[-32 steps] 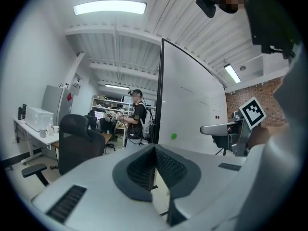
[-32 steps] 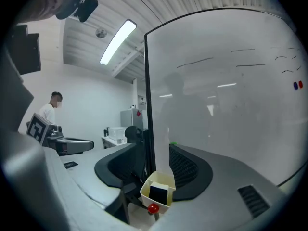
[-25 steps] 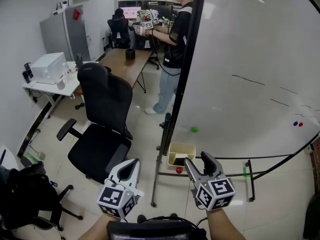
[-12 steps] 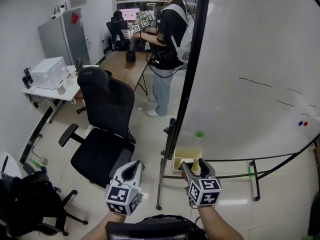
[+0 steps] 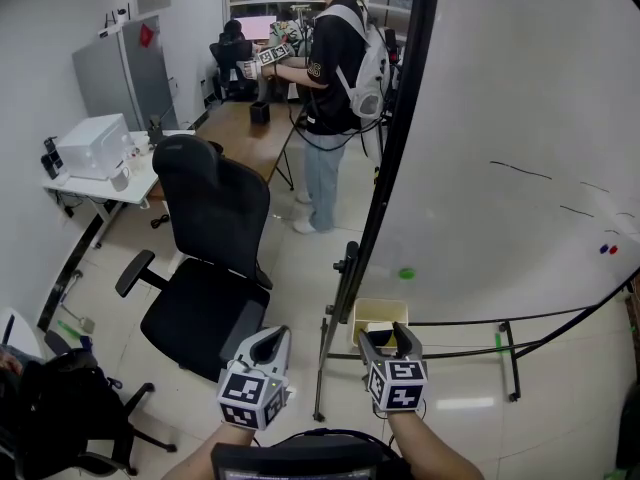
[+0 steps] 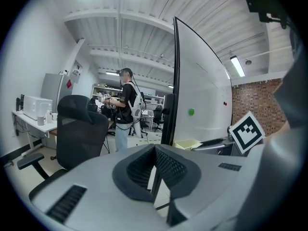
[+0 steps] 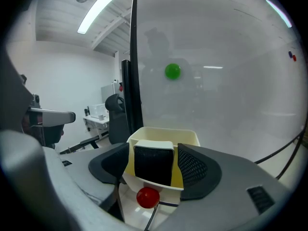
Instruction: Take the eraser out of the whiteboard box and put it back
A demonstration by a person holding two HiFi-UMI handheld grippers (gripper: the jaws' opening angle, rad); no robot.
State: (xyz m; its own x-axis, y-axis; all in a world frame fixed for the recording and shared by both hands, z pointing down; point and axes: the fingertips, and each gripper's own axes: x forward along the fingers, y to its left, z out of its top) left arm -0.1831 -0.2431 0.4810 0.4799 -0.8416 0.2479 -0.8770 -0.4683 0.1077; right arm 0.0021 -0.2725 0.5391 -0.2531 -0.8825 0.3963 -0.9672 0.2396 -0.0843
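In the right gripper view a black eraser [image 7: 153, 165] with a white top stands upright in the cream whiteboard box [image 7: 163, 131]. My right gripper [image 7: 154, 150] has one jaw on each side of the eraser. Its jaws are opening, and a small gap shows between each pad and the eraser. In the head view the right gripper [image 5: 387, 335] reaches the box [image 5: 385, 306] at the foot of the whiteboard [image 5: 500, 118]. My left gripper [image 5: 268, 340] hangs to the left of the box with its tips together and nothing in it.
A red magnet [image 7: 147, 197] sits on the box front and a green one [image 5: 406, 273] on the board. The board's black stand leg [image 5: 320, 368] runs between my grippers. A black office chair [image 5: 205, 258] stands to the left. A person [image 5: 330, 68] stands at the back beside desks.
Both grippers have sunk and moved forward, and the right one now straddles the eraser in the box. The person at the back has turned and shifted right.
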